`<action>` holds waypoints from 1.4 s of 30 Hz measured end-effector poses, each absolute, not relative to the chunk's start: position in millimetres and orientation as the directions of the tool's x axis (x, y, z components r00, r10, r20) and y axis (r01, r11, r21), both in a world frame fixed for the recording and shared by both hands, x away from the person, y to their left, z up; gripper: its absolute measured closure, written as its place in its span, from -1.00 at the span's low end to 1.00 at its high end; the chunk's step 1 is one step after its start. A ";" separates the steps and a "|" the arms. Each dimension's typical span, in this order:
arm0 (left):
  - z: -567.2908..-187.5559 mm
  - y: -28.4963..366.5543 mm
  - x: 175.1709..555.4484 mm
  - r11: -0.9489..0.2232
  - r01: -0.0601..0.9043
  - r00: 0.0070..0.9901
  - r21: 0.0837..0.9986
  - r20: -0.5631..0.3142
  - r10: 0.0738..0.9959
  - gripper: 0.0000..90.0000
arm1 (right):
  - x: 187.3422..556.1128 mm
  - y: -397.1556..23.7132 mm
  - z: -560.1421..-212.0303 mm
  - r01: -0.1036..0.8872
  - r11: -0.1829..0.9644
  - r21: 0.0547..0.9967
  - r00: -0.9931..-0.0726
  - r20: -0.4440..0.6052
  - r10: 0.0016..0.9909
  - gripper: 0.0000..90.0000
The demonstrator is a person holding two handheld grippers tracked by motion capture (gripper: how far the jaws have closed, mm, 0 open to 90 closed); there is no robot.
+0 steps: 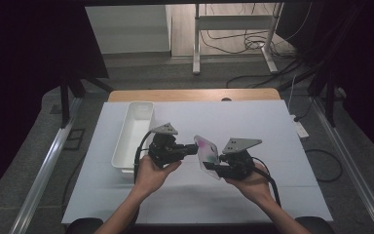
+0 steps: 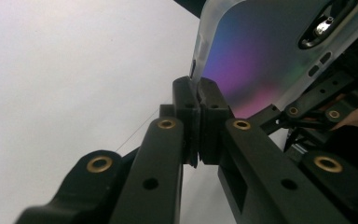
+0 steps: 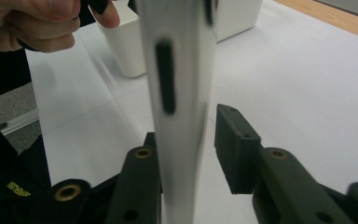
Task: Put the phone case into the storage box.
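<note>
Phone case [image 1: 206, 153], frosted translucent plastic with rounded corners, an oblong camera cutout and a purple-to-blue iridescent sheen, held off the white table [image 1: 282, 146] at frame centre in the high view, standing tilted between both tools. Left gripper [image 1: 195, 147], matte black with brass rivets, pinches the case's edge [image 2: 200, 70], pads clamped tight on it. Right gripper [image 1: 209, 167] straddles the case edge-on [image 3: 177, 116], one pad against it, the other standing clear, so it is open; a glossy white rectangular bin [image 1: 132, 136] sits left of centre.
</note>
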State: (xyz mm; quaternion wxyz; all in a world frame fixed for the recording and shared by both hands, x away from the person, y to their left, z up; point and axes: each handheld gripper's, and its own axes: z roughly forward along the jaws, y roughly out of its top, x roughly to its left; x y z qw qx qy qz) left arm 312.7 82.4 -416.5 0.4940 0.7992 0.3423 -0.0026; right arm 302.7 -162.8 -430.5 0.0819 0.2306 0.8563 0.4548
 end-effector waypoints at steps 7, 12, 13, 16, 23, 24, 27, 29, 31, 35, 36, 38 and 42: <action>-416.9 79.3 311.3 -0.297 0.545 0.767 0.784 -0.323 0.554 0.95 | 303.0 -158.4 -433.4 0.321 0.495 0.807 -0.881 0.063 0.468 0.11; -418.0 76.3 310.3 -0.314 0.537 0.769 0.783 -0.302 0.563 0.95 | 304.5 -154.9 -436.4 0.328 0.495 0.805 -0.884 0.076 0.462 -0.26; -418.0 76.3 310.3 -0.314 0.537 0.769 0.783 -0.302 0.563 0.96 | 304.5 -154.5 -436.7 0.326 0.493 0.807 -0.884 0.075 0.462 -0.33; -418.9 74.8 309.8 -0.321 0.537 0.767 0.780 -0.293 0.571 0.95 | 304.4 -153.3 -437.5 0.323 0.487 0.811 -0.884 0.075 0.462 -0.51; -420.1 74.5 310.3 -0.333 0.536 0.762 0.776 -0.275 0.586 0.95 | 303.6 -150.6 -439.0 0.322 0.493 0.808 -0.888 0.077 0.454 -0.72; -420.2 74.8 310.4 -0.335 0.538 0.759 0.774 -0.272 0.591 0.95 | 303.3 -150.1 -439.2 0.318 0.498 0.807 -0.889 0.072 0.451 -0.74; -420.7 76.5 311.3 -0.340 0.537 0.755 0.772 -0.261 0.602 0.95 | 301.7 -149.6 -438.5 0.302 0.511 0.805 -0.896 0.057 0.441 -0.80; -420.9 77.6 312.0 -0.342 0.537 0.753 0.771 -0.256 0.606 0.95 | 301.4 -150.0 -438.5 0.302 0.510 0.806 -0.895 0.056 0.442 -0.82; -421.4 79.1 312.9 -0.346 0.537 0.751 0.769 -0.249 0.612 0.95 | 302.0 -151.3 -438.9 0.308 0.515 0.800 -0.893 0.056 0.448 -0.84; -421.9 81.6 314.4 -0.343 0.542 0.745 0.767 -0.250 0.618 0.95 | 303.0 -153.7 -440.2 0.321 0.523 0.790 -0.886 0.056 0.459 -0.85; -421.9 82.3 314.7 -0.342 0.544 0.743 0.767 -0.250 0.620 0.96 | 303.3 -154.2 -440.8 0.321 0.525 0.788 -0.887 0.056 0.458 -0.86; -421.6 84.1 315.5 -0.341 0.545 0.742 0.766 -0.251 0.622 0.95 | 303.4 -155.1 -441.2 0.321 0.528 0.786 -0.888 0.056 0.457 -0.87; -420.9 86.5 316.4 -0.339 0.545 0.739 0.767 -0.249 0.626 0.95 | 302.8 -157.3 -440.9 0.322 0.534 0.782 -0.888 0.053 0.458 -0.90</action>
